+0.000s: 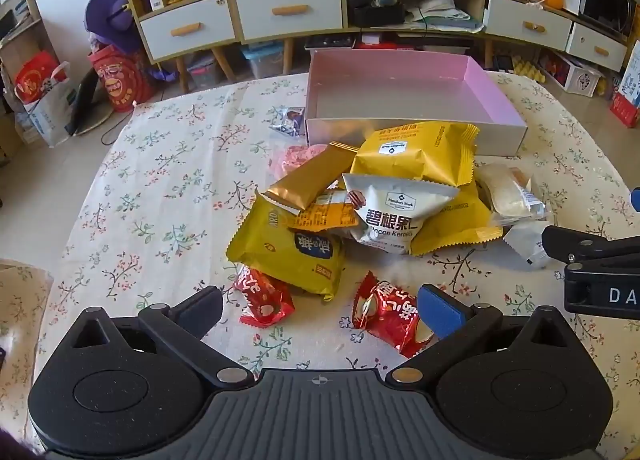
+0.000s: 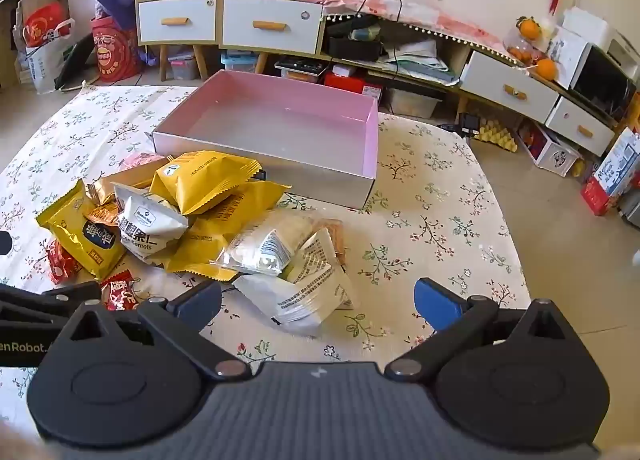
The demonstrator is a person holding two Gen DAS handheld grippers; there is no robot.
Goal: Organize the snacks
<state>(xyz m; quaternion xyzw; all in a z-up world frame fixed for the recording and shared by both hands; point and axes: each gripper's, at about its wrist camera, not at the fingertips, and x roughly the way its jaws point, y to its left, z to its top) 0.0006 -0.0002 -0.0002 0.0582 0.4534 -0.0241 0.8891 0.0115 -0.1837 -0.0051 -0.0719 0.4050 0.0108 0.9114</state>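
A pile of snack packets lies on the floral tablecloth in front of an empty pink box (image 1: 472,73) (image 2: 370,139). The pile holds yellow packets (image 1: 416,151) (image 2: 204,179), a white pecan packet (image 1: 394,211) (image 2: 150,225), a gold bar (image 1: 310,181) and clear-wrapped pastries (image 2: 276,244). Two red candies (image 1: 262,298) (image 1: 384,314) lie nearest. My left gripper (image 1: 320,310) is open and empty, just short of the red candies. My right gripper (image 2: 318,302) is open and empty, with a white packet (image 2: 304,296) lying between its fingers.
The table (image 1: 160,179) (image 2: 440,227) carries a floral cloth. A small dark-blue packet (image 1: 288,121) lies left of the box. Behind the table stand cabinets with drawers (image 1: 288,11) (image 2: 272,23), bags on the floor at the left (image 1: 120,75) and boxes at the right (image 2: 612,175).
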